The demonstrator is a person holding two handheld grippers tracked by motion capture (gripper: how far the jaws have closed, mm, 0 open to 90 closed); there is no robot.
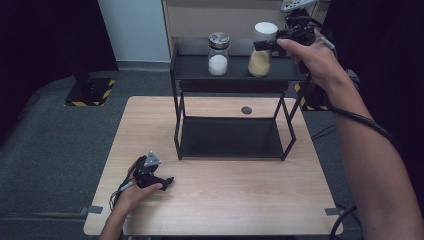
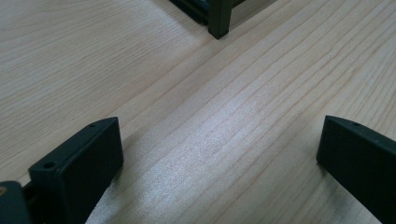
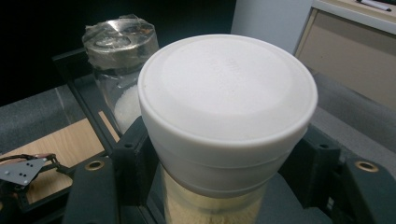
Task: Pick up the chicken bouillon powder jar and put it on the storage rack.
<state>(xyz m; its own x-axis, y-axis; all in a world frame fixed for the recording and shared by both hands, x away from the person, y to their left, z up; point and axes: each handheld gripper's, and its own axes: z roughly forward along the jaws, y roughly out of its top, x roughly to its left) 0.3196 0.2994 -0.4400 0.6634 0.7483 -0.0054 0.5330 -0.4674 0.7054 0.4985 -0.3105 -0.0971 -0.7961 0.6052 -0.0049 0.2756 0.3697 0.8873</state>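
A jar with a white lid holding yellowish grains stands on the top shelf of a black rack. My right gripper is shut on it just below the lid, one jaw pressed on each side. In the right gripper view the white lid sits between those jaws. Beside it on the same shelf is a glass jar with a metal lid and white powder, also visible behind the first jar. My left gripper rests open on the wooden table, its jaws wide apart over bare wood.
The rack's lower shelf is bare. One rack foot stands just ahead of the left gripper. A small dark round hole lies in the table behind the rack. Cables trail from both grippers.
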